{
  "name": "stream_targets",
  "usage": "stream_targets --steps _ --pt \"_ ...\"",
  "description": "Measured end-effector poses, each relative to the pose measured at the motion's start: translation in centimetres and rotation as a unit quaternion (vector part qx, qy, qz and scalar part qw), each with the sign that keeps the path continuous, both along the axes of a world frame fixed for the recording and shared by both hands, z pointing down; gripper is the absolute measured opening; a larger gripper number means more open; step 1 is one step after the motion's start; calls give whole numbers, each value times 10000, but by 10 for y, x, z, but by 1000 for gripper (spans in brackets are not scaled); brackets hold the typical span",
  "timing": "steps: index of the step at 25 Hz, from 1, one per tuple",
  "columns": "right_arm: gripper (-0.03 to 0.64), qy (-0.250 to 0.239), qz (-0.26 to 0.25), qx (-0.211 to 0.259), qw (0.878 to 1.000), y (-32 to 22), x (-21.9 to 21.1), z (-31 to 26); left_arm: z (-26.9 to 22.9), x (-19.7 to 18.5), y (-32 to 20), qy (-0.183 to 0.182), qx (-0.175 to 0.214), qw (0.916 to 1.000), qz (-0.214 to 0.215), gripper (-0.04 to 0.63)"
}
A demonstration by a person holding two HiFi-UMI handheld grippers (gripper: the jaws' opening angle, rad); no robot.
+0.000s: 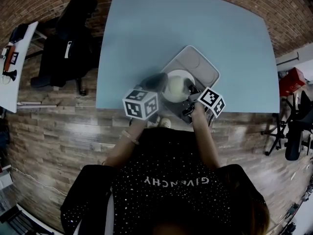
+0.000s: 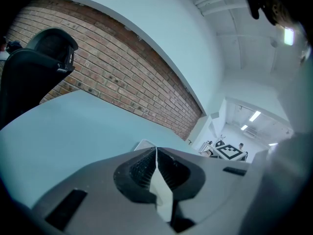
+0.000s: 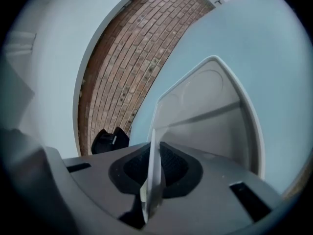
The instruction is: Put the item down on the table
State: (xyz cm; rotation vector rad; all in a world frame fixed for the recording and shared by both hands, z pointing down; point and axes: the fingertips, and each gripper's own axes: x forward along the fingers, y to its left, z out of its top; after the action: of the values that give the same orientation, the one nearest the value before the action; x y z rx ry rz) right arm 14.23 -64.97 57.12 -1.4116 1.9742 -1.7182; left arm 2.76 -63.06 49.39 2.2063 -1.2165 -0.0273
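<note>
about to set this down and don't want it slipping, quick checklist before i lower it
1. Grip of the left claw: shut on a thin white edge. Ok.
2. Grip of the right claw: shut on the rim of the tray. Ok.
3. Whether the thin white edge belongs to the tray or to the white dish: cannot tell.
4. Landing space: bare table lies beyond the tray. Ok.
5. Tray wholly over the table: its near end is at the table's near edge, hidden behind the claws. Cannot tell.
</note>
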Motion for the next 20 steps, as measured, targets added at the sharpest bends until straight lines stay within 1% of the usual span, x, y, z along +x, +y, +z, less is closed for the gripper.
stream_targets --steps 2,3,4,5,6,7,8,10,11,12,13,14,15,16,17,18,19,20 --pt "38 509 -232 55 9984 1 -1 4 3 2 3 -24 -16 10000 34 20" --pt "38 862 -379 66 9955 2 -1 7 4 3 4 -31 -23 10000 45 20" --pt "40 1282 -520 63 9904 3 0 10 4 4 5 -32 -26 10000 48 20" --pt "59 1724 -639 69 9829 3 3 12 4 5 6 -28 -25 10000 45 20" --pt "95 2136 -747 115 9740 2 4 12 4 5 6 -23 -20 10000 39 20" --pt "179 2519 -865 214 9636 0 5 10 3 6 6 -19 -14 10000 31 20" --pt "290 2927 -999 353 9503 -3 4 6 3 5 6 -16 -7 10000 19 20" --pt "322 3787 -1152 672 9158 -6 9 -2 3 5 6 -10 -1 10000 -12 20" --pt "324 4060 -1093 808 9037 -7 14 -6 3 5 6 -7 0 10000 -23 20" --pt "323 4104 -950 917 9023 -7 20 -11 3 5 6 -5 5 10000 -29 20" --pt "321 3870 -786 1011 9131 -6 24 -16 2 5 5 -1 11 10000 -34 20" --pt "321 3341 -641 1101 9339 -5 24 -24 1 6 5 11 15 10000 -39 20" --pt "308 2534 -456 1175 9591 -2 23 -33 0 5 5 39 17 10000 -46 20" --pt "187 1484 -136 1202 9815 -1 24 -44 -1 5 4 80 17 10000 -55 20" --pt "11 259 309 1173 9923 -1 28 -55 -2 5 4 127 20 9999 -66 20" --pt "11 -983 757 1121 9859 -2 34 -66 -3 5 3 168 24 9998 -80 20" --pt "11 -2001 1099 1089 9675 -3 41 -75 -4 6 3 197 29 9998 -98 20" --pt "11 -2624 1283 1113 9499 -4 46 -83 -5 6 2 224 37 9997 -121 20"
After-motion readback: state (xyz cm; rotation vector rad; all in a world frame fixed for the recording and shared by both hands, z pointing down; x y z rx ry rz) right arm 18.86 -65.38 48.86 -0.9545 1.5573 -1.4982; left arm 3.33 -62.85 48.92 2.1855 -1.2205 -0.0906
